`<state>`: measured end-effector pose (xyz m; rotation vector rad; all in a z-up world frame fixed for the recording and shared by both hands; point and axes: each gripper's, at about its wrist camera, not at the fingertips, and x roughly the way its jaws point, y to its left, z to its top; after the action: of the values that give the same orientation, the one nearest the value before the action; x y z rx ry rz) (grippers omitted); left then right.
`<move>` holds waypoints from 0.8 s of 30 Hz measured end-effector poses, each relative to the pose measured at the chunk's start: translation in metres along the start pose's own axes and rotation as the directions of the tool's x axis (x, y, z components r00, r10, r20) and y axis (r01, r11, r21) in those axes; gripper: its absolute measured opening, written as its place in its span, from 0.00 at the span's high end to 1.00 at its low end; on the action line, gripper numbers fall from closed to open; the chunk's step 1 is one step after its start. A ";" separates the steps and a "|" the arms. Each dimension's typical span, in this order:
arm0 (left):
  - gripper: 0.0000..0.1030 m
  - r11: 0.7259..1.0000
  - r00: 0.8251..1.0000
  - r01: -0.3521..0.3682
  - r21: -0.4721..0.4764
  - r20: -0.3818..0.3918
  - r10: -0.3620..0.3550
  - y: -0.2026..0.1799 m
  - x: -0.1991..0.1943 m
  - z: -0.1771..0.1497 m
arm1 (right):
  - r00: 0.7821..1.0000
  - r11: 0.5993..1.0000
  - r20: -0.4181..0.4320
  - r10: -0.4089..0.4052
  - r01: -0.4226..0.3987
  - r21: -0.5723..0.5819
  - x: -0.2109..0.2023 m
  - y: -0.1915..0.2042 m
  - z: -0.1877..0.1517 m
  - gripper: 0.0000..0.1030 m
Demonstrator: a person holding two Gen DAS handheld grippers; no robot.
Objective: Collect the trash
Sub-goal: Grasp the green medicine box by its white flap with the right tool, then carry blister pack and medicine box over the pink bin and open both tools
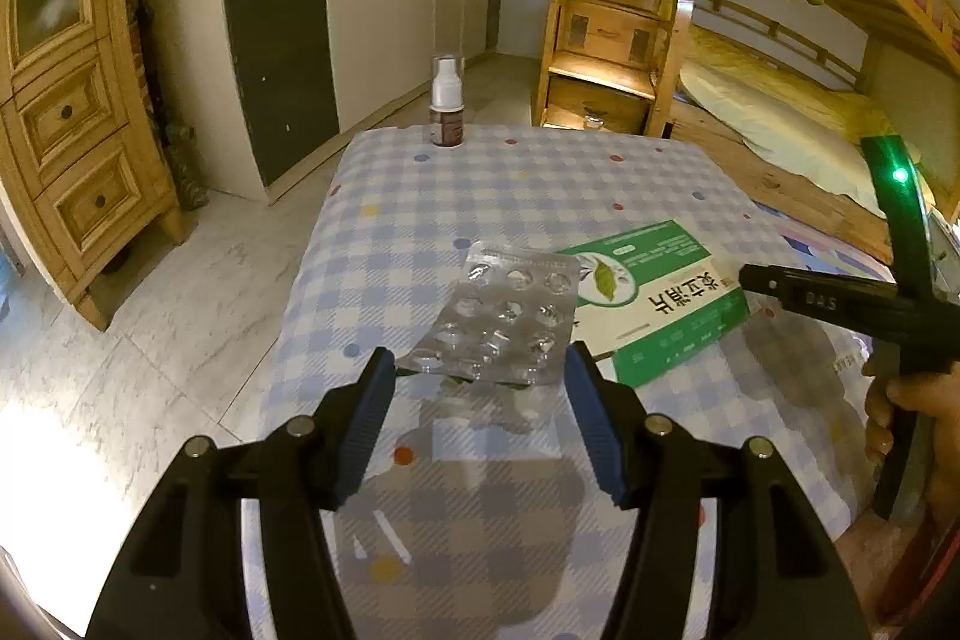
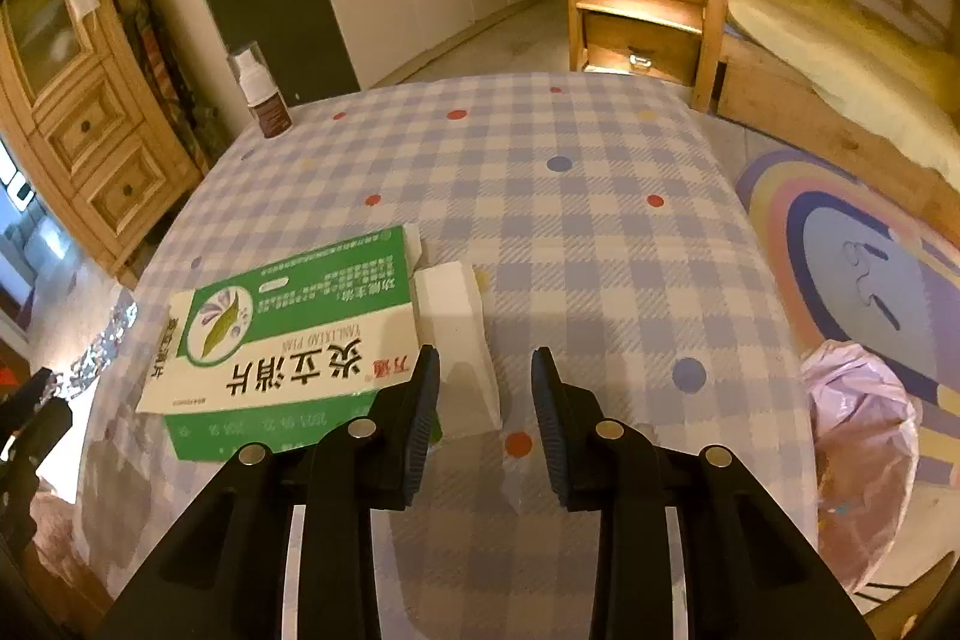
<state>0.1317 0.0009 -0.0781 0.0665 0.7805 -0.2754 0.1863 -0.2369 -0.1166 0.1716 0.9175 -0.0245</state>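
My left gripper (image 1: 480,370) is shut on a silver blister pack (image 1: 510,316), its blue pads pressing the pack's two side edges and holding it tilted above the checked tablecloth (image 1: 510,184). A green and white medicine box (image 2: 288,334) lies flat on the cloth with its white end flap (image 2: 456,328) open. My right gripper (image 2: 486,364) hovers at that flap, partly open. The left pad sits over the box's near corner and nothing is pinched. In the left wrist view the box (image 1: 660,304) lies beyond the pack, with the right gripper (image 1: 750,277) reaching in from the right.
A small brown spray bottle (image 1: 447,106) with a white top stands at the table's far edge. A pink plastic bag (image 2: 858,460) hangs open beside the table on the right. Around the table are a wooden cabinet, a bunk bed with stairs and a round rug.
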 end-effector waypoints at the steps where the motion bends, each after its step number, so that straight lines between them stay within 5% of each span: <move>1: 0.45 1.000 1.000 0.003 0.002 0.002 -0.003 -0.002 0.001 0.000 | 1.000 1.000 -0.003 0.005 -0.005 0.003 0.002 -0.002 0.001 0.69; 16: 0.45 1.000 1.000 -0.001 0.004 -0.003 0.001 -0.005 -0.003 -0.001 | 1.000 1.000 -0.014 0.025 -0.025 0.013 0.005 -0.006 -0.004 0.83; 20: 0.45 1.000 1.000 -0.003 0.004 -0.007 0.003 -0.005 -0.004 -0.002 | 1.000 1.000 -0.023 -0.013 0.013 -0.013 0.002 -0.004 -0.011 0.98; 24: 0.45 1.000 1.000 0.001 0.014 -0.002 -0.001 -0.007 -0.010 -0.005 | 1.000 1.000 -0.015 0.020 -0.020 0.005 -0.010 -0.001 -0.019 1.00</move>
<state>0.1197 -0.0031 -0.0741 0.0796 0.7807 -0.2818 0.1651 -0.2354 -0.1197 0.1860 0.9304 -0.0066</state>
